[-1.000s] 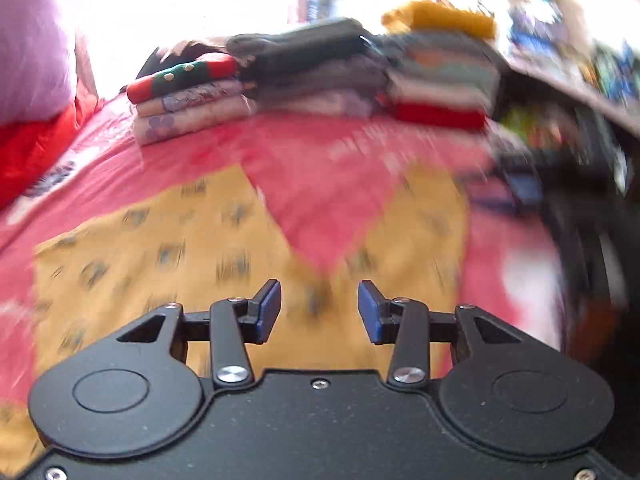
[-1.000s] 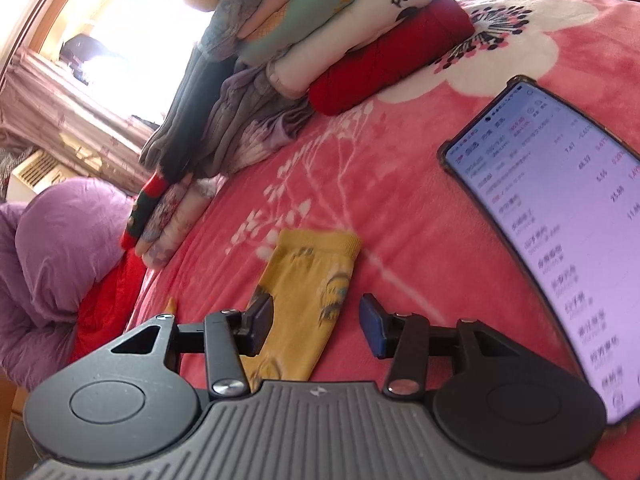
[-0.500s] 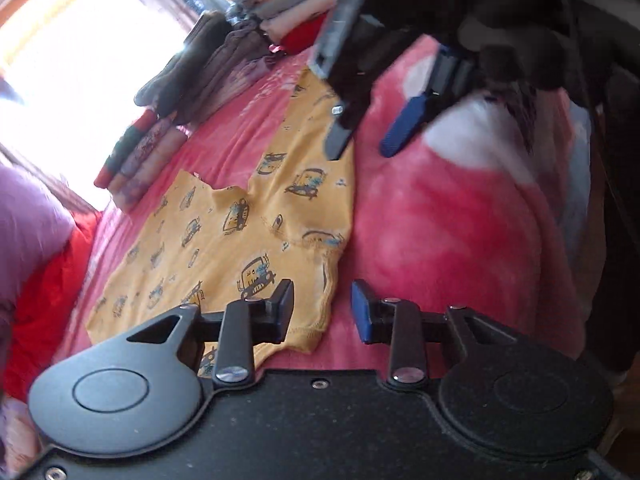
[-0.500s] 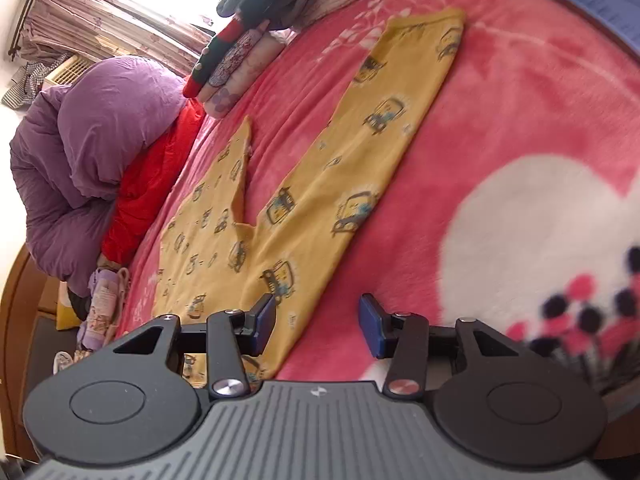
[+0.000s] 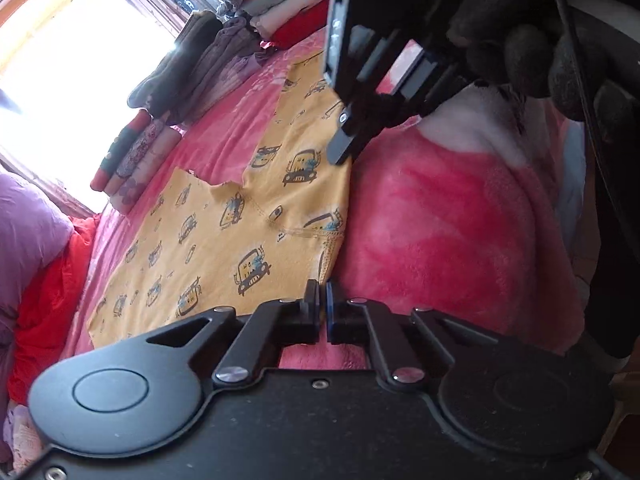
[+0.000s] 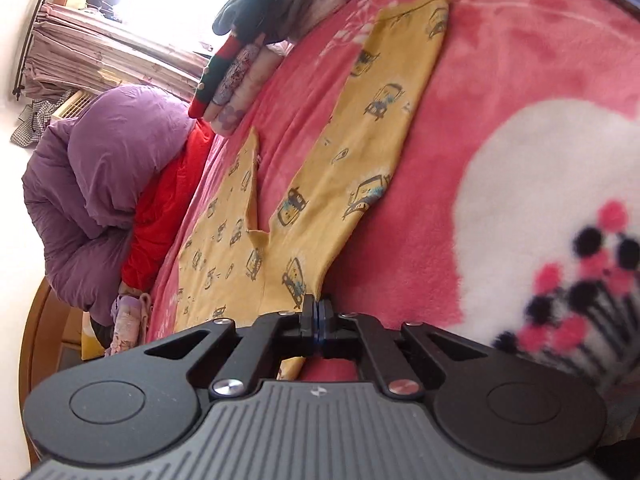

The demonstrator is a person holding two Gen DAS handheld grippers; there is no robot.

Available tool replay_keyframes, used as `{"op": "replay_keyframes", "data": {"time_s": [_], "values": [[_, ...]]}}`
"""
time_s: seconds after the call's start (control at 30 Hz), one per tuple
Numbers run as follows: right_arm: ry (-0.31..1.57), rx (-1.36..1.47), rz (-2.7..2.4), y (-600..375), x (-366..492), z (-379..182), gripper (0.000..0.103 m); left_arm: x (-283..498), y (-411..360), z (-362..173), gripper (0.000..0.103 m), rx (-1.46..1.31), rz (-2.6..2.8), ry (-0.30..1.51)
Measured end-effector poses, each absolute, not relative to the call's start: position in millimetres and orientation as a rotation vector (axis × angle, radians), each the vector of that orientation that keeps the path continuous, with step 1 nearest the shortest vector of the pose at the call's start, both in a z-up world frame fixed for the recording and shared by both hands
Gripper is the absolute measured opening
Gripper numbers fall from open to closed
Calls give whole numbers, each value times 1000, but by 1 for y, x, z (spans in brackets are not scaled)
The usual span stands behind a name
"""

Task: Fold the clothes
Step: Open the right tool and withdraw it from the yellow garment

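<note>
- Pink fleece blanket covers the bed under both my tools, with a white flower patch ahead and to the right of my right tool.
- Spread flat on it lie the yellow printed pants, waistband end nearest my left tool, legs running away from me toward the far side.
- My left gripper has its pads pressed together on the near corner of the pants at the waistband edge; I judge it has the cloth, as the hem runs straight into the closed tips.
- My right gripper is pinched tight on the same outer edge, farther along, where the leg seam comes down to it.
- From the left camera I see the right tool up ahead and to the right, low over that edge.
- Two holds along one long side suit lifting that side and carrying it across, leg onto leg; that is my guess at the step in hand.
- Nothing here is a proper container; the finished pieces sit as a folded clothes stack far ahead of my left tool, by the bright window.
- A smaller row of rolled garments lies ahead and to the left of my right tool.
- Off to the left, a purple quilt is heaped over something red.
</note>
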State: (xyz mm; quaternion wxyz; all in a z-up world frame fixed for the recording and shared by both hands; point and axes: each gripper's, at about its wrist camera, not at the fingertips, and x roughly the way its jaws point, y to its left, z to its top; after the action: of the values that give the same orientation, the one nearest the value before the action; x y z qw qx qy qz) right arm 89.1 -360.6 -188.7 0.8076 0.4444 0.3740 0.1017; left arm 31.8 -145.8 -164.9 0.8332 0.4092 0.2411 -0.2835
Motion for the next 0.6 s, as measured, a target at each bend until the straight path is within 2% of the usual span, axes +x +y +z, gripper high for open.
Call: {"op": "replay_keyframes", "data": {"time_s": [0.2, 0.27, 0.33, 0.5, 0.6], "values": [[845, 859, 199, -352, 94, -188, 2, 29, -146, -169, 0, 921, -631, 519], [828, 825, 179, -351, 88, -180, 12, 29, -142, -163, 0, 905, -656, 536], [783, 735, 132, -349, 77, -167, 18, 31, -133, -153, 2, 837, -692, 572], [611, 374, 227, -307, 66, -128, 18, 54, -92, -126, 3, 591, -661, 633], [599, 219, 353, -271, 72, -125, 16, 84, -54, -117, 4, 405, -494, 667]]}}
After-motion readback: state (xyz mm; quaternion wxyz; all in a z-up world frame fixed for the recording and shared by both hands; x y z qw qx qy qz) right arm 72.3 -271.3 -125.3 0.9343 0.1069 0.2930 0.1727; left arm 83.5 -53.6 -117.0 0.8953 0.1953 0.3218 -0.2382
